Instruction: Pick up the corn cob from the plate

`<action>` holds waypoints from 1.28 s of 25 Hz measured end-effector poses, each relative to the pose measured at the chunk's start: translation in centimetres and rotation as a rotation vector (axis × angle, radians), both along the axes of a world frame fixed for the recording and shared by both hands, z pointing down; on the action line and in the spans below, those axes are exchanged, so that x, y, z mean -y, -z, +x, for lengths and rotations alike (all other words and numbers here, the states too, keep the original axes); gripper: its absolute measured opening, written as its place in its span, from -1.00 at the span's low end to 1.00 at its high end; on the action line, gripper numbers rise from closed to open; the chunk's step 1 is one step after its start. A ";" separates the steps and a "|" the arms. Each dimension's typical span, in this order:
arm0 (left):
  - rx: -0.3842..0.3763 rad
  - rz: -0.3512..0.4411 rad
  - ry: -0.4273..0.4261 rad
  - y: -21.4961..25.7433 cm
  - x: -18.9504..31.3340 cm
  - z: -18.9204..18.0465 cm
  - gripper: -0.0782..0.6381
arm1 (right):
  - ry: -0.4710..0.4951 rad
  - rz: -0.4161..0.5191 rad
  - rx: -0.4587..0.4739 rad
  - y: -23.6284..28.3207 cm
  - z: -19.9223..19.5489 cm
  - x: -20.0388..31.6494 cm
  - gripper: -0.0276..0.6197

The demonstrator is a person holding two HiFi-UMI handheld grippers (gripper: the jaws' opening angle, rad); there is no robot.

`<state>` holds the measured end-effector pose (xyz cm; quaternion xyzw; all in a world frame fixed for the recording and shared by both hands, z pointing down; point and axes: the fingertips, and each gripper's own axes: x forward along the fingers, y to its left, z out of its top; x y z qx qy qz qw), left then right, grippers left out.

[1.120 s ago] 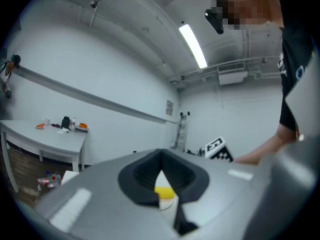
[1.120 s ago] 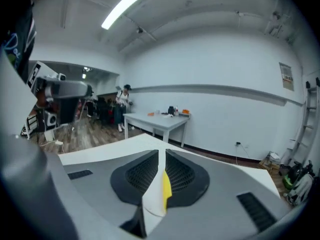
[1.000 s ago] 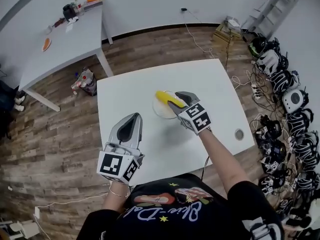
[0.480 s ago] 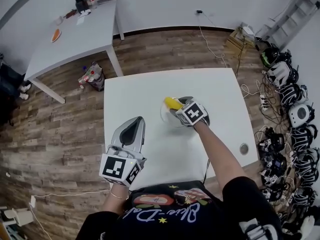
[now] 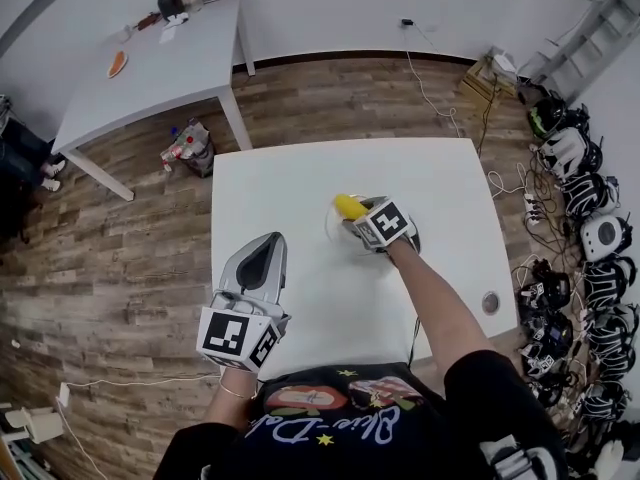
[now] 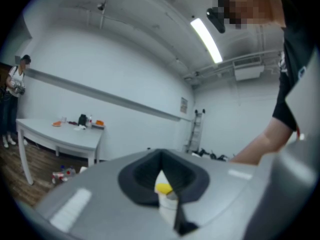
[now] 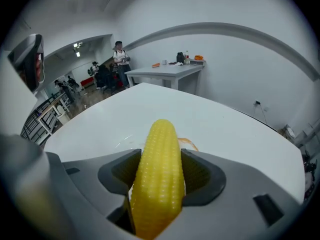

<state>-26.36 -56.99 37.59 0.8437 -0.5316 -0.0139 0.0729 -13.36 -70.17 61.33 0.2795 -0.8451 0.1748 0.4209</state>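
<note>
A yellow corn cob (image 5: 348, 206) lies on a pale plate (image 5: 335, 236) in the middle of the white table (image 5: 280, 188). My right gripper (image 5: 354, 218) is tilted down over the plate, its jaws spread wide on either side of the cob. In the right gripper view the corn cob (image 7: 160, 169) fills the gap between the jaws of my right gripper (image 7: 160, 160), its tip reaching past them. I see no squeeze on it. My left gripper (image 5: 262, 246) hovers level near the table's front left with its jaws together and nothing in them; through my left gripper (image 6: 163, 185) I glimpse the cob.
A second white table (image 5: 150, 68) with small items stands at the back left. Helmets and cables (image 5: 580, 198) line the floor on the right. A small round disc (image 5: 490, 302) sits near the table's right front edge. People (image 7: 120, 54) stand far off.
My right gripper has dropped down onto the plate and now straddles the corn cob with wider jaws. The left gripper has shifted slightly and stays shut.
</note>
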 end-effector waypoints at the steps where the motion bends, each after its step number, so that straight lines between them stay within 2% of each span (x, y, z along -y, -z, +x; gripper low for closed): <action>1: 0.001 0.001 0.004 0.0 0.0 -0.1 -0.79 | -0.011 0.000 -0.003 0.0 0.2 0.0 -0.16; 3: 0.002 0.003 0.010 0.1 0.0 -0.4 -0.79 | -0.044 0.020 0.006 0.5 0.6 0.0 -0.16; 5: 0.002 0.004 0.014 0.1 0.0 -0.8 -0.79 | -0.100 0.060 0.061 1.7 1.0 0.1 -0.16; 8: 0.004 0.012 0.015 0.3 -0.2 -1.2 -0.79 | -0.202 0.132 0.202 4.9 1.5 -0.2 -0.16; 12: 0.020 0.037 0.009 1.0 -0.3 -1.1 -0.79 | -0.286 0.288 0.409 11.7 2.3 -1.5 -0.16; 16: 0.029 0.056 0.001 1.6 -0.8 -0.8 -0.79 | -0.317 0.402 0.648 17.8 2.6 -4.4 -0.16; 20: 0.031 0.071 -0.007 2.1 -1.4 -0.4 -0.79 | -0.335 0.487 0.781 21.6 3.2 -7.4 -0.16; 25: 0.033 0.083 -0.025 2.5 -2.0 0.4 -0.79 | -0.341 0.573 0.854 23.8 4.1 -11.0 -0.16; 32: 0.038 0.079 -0.048 2.1 -2.3 1.1 -0.79 | -0.324 0.609 0.859 25.3 4.5 -12.3 -0.16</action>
